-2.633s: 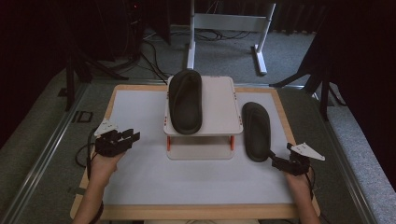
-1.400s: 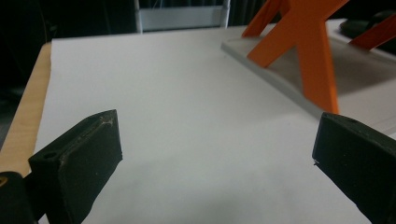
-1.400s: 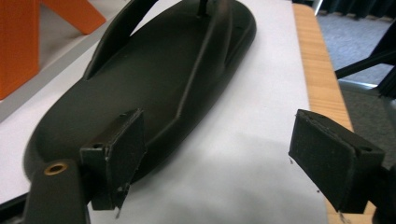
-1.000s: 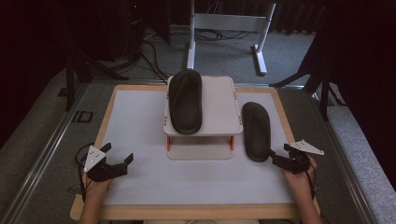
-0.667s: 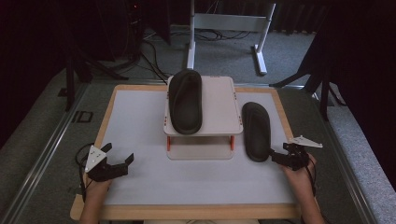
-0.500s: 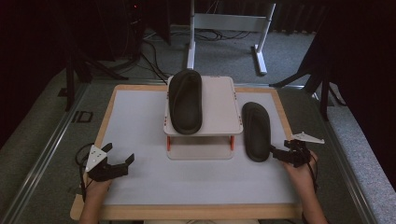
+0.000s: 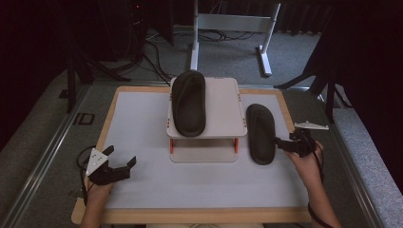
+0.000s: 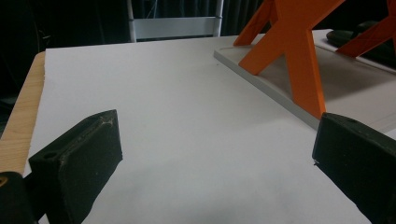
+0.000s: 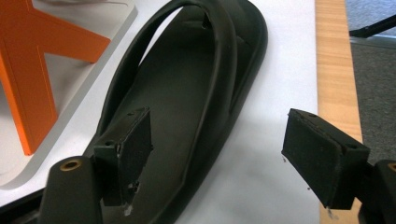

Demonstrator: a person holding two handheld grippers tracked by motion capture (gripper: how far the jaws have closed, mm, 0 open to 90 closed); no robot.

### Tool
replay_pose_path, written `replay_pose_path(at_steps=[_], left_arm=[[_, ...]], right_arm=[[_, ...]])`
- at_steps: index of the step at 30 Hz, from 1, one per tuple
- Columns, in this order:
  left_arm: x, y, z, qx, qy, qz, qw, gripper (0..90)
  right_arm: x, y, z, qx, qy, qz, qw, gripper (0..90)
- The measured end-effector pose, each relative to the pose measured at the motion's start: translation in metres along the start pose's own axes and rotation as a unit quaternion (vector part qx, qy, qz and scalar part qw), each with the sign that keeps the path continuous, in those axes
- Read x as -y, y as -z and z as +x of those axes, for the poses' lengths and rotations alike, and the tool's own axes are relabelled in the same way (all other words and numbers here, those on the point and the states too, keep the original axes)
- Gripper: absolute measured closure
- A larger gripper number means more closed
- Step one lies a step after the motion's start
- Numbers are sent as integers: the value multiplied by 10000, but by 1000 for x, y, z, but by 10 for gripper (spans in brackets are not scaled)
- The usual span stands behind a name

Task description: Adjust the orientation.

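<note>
Since the earliest frame, left tongs point(image 7: 122, 164) have drawn back from mid-left to the near-left corner of the surface point(image 7: 142, 118), and right tongs point(image 7: 280, 142) have crept forward and up toward the loose sandal point(image 7: 261, 133). Left tongs now sit low over bare white board, jaws wide apart, nothing between them. Right tongs are also open wide and hold nothing; in the right gripper view the left pad point(image 9: 133, 144) hangs over the sandal's heel end while the right pad point(image 9: 315, 154) stands over bare board beyond its outer rim, so the jaws straddle the near edge without a grip. One sandal point(image 7: 188, 102) already lies on the white rack point(image 7: 223, 107), on its left half; the right half of that top is free. The loose sandal lies flat on the surface just right of the rack, toe far, heel near, strap up. Judged from this, the work is about half done: remaining are the grasp, the lift and the placing beside the first sandal. Orange legs point(image 8: 299, 51) carry the rack, and its right edge stands close to the loose sandal, so the lift must clear that edge. A wooden border point(image 7: 111, 111) frames the surface; a metal stand point(image 7: 233, 28) and cables lie on the floor beyond, well apart.
</note>
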State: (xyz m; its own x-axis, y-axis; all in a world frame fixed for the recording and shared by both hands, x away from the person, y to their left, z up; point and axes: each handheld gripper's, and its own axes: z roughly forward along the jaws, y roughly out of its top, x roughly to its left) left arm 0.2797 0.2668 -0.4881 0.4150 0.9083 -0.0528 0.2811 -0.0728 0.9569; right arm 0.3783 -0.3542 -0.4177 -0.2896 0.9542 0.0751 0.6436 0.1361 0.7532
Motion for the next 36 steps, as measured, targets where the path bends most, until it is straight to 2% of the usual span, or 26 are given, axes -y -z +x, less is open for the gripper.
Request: replay_pose_path(at_steps=[3,11,20,24,28,32,35,36], left_arm=[[0,0,0,12,1,13,10000,11],[0,-1,1,36,35,23,10000,11],[0,0,1,59,37,18,10000,11],[0,-1,1,65,49,40,10000,11],[0,-1,1,71,56,46,9999,11],[0,-1,2,76,70,48,9999,11],[0,-1,2,83,82,40,9999,11],[0,-1,2,88,77,39,9999,11]], right_arm=[[-7,-4,-2,-17,-19,81,10000,227],[-29,-21,-12,30,-106,513,9986,234],[-54,-36,-18,23,-97,880,9961,318],[-63,-44,-18,-84,-149,1148,9932,379],[-69,-54,-17,-138,-223,1465,9889,415],[-75,-61,-16,3,-166,1651,9861,449],[-79,-65,-15,15,-125,1876,9822,532],[-81,-67,-15,30,-202,1950,9806,553]])
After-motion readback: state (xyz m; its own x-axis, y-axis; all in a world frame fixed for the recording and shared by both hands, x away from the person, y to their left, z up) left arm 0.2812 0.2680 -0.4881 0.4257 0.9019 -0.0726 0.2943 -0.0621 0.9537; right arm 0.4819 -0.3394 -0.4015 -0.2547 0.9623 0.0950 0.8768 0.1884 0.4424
